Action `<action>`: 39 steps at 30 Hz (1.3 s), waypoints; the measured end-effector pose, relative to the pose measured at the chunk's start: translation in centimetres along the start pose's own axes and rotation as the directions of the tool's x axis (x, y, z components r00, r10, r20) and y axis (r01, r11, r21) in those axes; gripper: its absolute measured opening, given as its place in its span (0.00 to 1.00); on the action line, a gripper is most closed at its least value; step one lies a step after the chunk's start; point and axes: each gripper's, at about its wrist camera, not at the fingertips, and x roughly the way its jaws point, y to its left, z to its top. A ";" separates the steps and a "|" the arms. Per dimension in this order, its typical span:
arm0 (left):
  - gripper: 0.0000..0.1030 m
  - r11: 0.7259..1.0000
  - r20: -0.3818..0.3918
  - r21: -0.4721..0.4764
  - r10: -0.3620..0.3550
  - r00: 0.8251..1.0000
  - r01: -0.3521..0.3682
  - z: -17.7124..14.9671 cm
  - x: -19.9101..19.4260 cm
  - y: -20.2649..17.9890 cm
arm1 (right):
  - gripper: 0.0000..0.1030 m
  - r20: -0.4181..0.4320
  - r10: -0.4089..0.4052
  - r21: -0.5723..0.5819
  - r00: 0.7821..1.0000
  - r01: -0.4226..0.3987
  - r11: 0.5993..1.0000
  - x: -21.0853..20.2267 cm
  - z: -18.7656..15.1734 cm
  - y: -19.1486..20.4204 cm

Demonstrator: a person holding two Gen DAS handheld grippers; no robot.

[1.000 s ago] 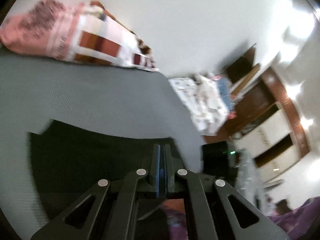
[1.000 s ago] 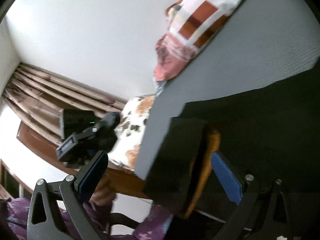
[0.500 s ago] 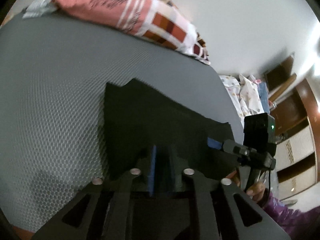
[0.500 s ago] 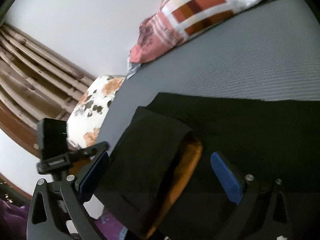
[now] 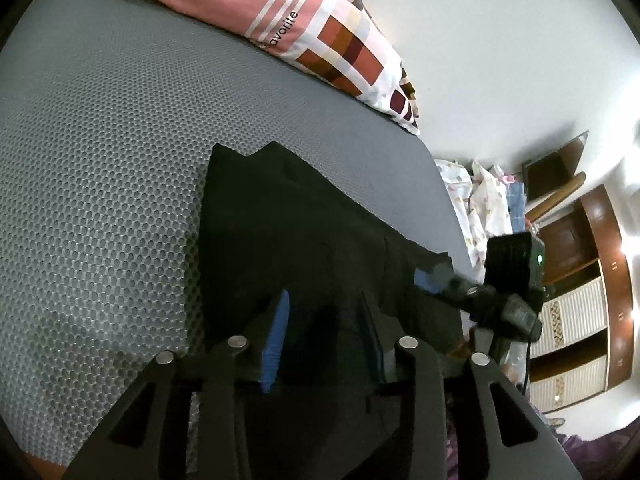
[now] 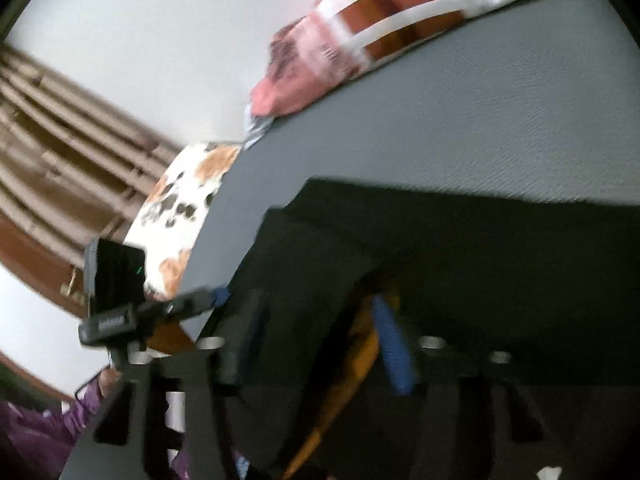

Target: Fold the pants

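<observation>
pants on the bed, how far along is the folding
Done: the black pants lie on the grey bed, doubled over at least once. In hand: the left gripper has just been opening, jaws apart over the near edge; the right gripper has been closing, jaws either side of a raised flap, not pressing. Left: probably another fold and smoothing.
</observation>
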 end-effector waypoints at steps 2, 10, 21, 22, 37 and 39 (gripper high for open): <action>0.39 1.000 -0.001 -0.003 0.001 1.000 -0.001 0.1 0.3 -0.1 | 0.89 0.011 -0.005 0.004 1.000 0.005 1.000 -0.4 0.8 -0.7; 0.47 1.000 -0.009 -0.018 0.004 1.000 -0.004 0.0 1.0 0.2 | 0.83 -0.101 0.135 -0.018 0.986 -0.138 0.990 2.4 0.9 0.6; 0.51 0.999 -0.019 -0.047 0.001 1.000 -0.002 0.0 1.6 0.8 | 0.80 -0.069 0.077 -0.015 0.995 -0.078 0.997 1.5 0.0 0.1; 0.51 0.999 -0.021 -0.046 0.004 1.000 -0.005 0.0 1.6 0.8 | 0.80 -0.088 0.105 -0.003 0.991 -0.106 0.994 1.7 -0.1 0.2; 0.58 0.998 -0.015 -0.067 0.010 1.000 -0.011 -0.1 2.0 1.6 | 0.78 -0.172 0.179 0.027 0.969 -0.177 0.984 4.0 -0.9 2.0; 0.59 0.998 -0.012 -0.065 0.016 1.000 -0.017 -0.1 2.1 1.4 | 0.79 -0.205 0.095 -0.068 0.974 -0.111 0.992 4.9 -1.5 3.6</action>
